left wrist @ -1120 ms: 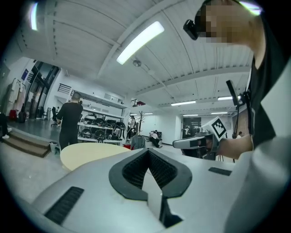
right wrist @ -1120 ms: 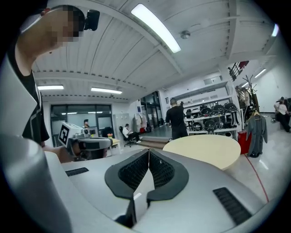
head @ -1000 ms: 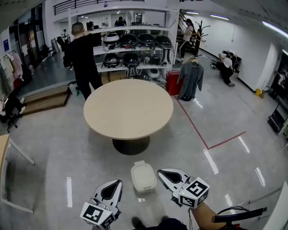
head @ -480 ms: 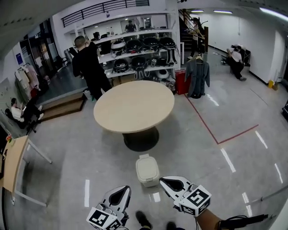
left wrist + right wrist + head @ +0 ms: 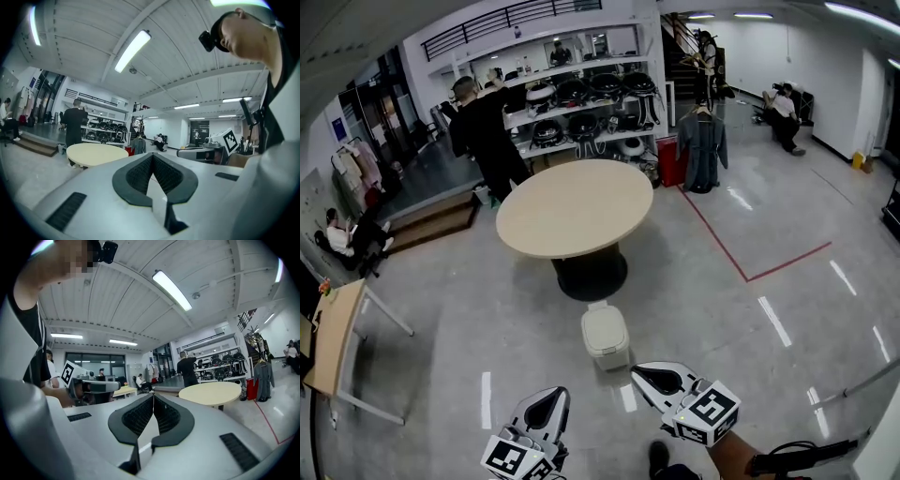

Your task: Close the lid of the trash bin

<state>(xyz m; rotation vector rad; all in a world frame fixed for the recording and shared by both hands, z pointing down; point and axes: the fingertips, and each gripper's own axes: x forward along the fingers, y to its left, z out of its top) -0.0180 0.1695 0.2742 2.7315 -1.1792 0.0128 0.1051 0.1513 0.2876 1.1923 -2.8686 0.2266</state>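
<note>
Further back from trash bin (image 5: 610, 356) than a second ago, bin on floor (image 5: 441, 309) ahead, lid (image 5: 603, 328) seemingly flat already; left gripper (image 5: 546, 405) and right gripper (image 5: 659, 379) both clenched, empty; if unseated, press lid's front edge squarely with closed tips.

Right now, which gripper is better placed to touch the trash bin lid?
Right, probably. The right gripper sits nearer the trash bin, its tip close to the bin's near corner. The left gripper is lower and farther aside. Both are shut, empty. The lid already looks down.
</note>
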